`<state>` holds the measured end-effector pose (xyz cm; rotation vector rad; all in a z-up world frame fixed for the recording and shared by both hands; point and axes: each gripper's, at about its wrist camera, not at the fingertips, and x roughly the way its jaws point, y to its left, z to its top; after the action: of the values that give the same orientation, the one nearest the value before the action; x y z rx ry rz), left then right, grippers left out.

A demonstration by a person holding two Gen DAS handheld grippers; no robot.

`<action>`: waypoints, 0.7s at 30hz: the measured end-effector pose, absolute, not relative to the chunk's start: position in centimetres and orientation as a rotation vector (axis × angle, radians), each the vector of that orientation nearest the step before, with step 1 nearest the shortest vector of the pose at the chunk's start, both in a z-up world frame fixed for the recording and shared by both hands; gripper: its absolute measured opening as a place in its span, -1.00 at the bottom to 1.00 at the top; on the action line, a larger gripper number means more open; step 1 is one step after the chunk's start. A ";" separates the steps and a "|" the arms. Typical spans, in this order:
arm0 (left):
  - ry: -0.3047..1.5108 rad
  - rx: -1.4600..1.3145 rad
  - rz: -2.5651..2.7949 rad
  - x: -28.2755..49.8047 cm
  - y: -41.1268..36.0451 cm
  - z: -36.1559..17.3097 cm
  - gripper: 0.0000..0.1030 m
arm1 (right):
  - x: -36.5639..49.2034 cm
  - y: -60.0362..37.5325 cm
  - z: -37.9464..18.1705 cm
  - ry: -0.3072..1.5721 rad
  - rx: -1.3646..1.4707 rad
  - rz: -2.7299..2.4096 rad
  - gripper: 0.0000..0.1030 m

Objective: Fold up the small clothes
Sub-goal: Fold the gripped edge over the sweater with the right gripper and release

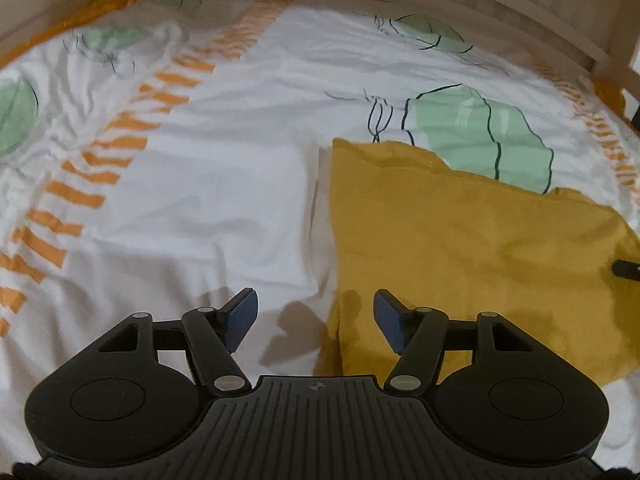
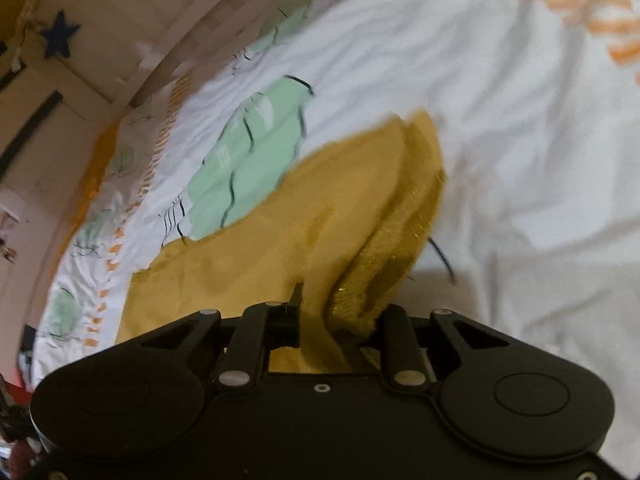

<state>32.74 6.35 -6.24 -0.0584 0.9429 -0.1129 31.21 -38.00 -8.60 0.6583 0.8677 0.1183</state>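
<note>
A mustard-yellow small garment (image 1: 460, 248) lies on a white bedsheet with green and orange prints (image 1: 192, 184). My left gripper (image 1: 316, 320) is open and empty, hovering over the garment's near-left edge, with its blue pads (image 1: 242, 316) apart. In the right wrist view my right gripper (image 2: 324, 320) is shut on a bunched edge of the yellow garment (image 2: 280, 240) and lifts it, with a ribbed hem (image 2: 384, 248) folded up over the fingers. A dark tip of the right gripper (image 1: 626, 269) shows at the left wrist view's right edge.
The bed's wooden frame (image 1: 520, 4) runs along the far side. A pale wall with a blue star (image 2: 60, 38) shows in the right wrist view. White sheet (image 2: 520, 140) stretches to the right of the garment.
</note>
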 end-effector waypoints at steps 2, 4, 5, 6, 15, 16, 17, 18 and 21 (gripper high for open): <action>0.965 -0.102 -0.117 32.9 7.3 -6.3 0.21 | 31.3 -36.7 -6.9 0.847 0.628 0.123 -0.46; 0.978 -0.154 -0.133 33.1 8.2 -6.1 0.21 | 31.5 -34.9 -4.9 0.825 0.599 0.148 -0.46; 0.979 -0.171 -0.136 33.1 8.6 -6.0 0.21 | 31.6 -33.9 -4.0 0.818 0.581 0.163 -0.46; 0.979 -0.183 -0.138 33.1 9.0 -5.8 0.21 | 31.9 -32.7 -3.2 0.814 0.562 0.180 -0.46; 0.943 -0.232 -0.138 33.1 11.7 -4.0 0.21 | 35.2 -21.6 -1.6 0.856 0.483 0.321 -0.46; 0.940 -0.238 -0.137 33.1 12.0 -3.9 0.21 | 35.5 -20.3 -2.0 0.866 0.479 0.328 -0.46; 0.936 -0.246 -0.135 33.1 12.3 -3.8 0.21 | 35.7 -19.2 -2.3 0.874 0.471 0.334 -0.46; 0.933 -0.254 -0.131 33.2 12.6 -3.6 0.21 | 35.9 -18.2 -2.7 0.880 0.460 0.338 -0.46; 0.921 -0.279 -0.116 33.2 13.5 -3.2 0.21 | 36.1 -15.6 -3.4 0.899 0.422 0.339 -0.46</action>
<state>33.24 13.49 -3.23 -0.2786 0.9208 -0.1156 36.06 -15.62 -3.42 0.4216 0.8985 0.3386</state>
